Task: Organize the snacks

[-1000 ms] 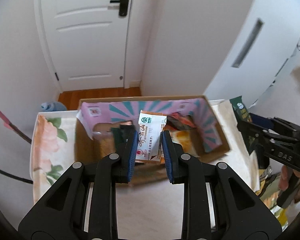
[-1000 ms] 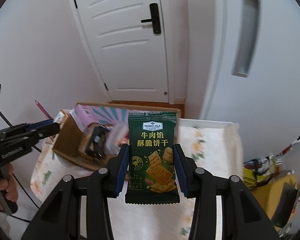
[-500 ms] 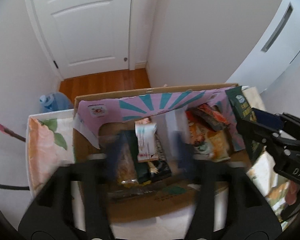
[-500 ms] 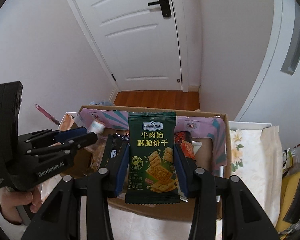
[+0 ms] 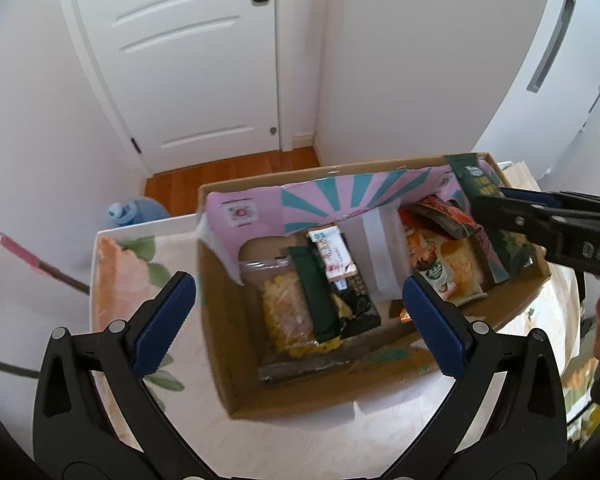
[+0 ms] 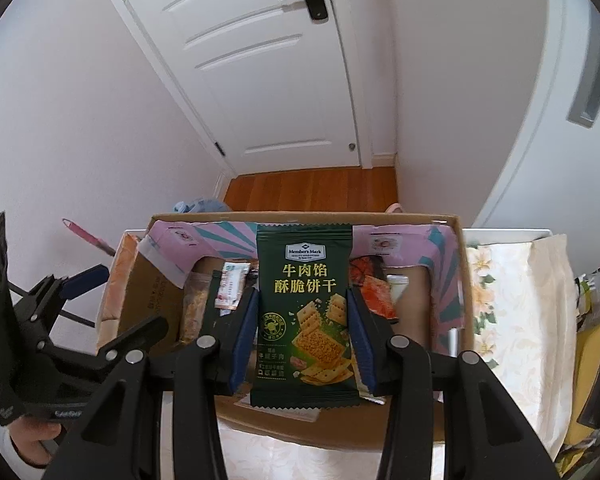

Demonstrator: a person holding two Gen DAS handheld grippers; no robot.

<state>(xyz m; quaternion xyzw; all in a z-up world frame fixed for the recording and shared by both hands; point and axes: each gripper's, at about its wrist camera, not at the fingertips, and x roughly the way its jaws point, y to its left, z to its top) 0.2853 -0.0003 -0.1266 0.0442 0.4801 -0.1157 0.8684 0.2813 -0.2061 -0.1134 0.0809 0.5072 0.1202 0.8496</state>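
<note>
Left gripper (image 5: 299,296) opening, empty; right gripper (image 6: 302,335) clamps cracker packet (image 6: 305,312), hiding the box (image 6: 462,280) middle.

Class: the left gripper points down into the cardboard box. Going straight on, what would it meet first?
Probably the dark green packet lying among the snacks in the cardboard box; the left gripper has nothing between its opening jaws. Depth is uncertain.

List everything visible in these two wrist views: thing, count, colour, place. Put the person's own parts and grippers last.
cardboard box: one, brown with pink-teal lining, on the table
white-orange packet: one, atop the box's left pile
dark green cracker packet: one, between the right gripper's pads
orange snack bag: one, box's right side
floral tablecloth: one, cream, under the box
door: one, white, behind
left gripper: black, blue pads, opening, nothing between
right gripper: black, gripping
hand: one, lower left
</note>
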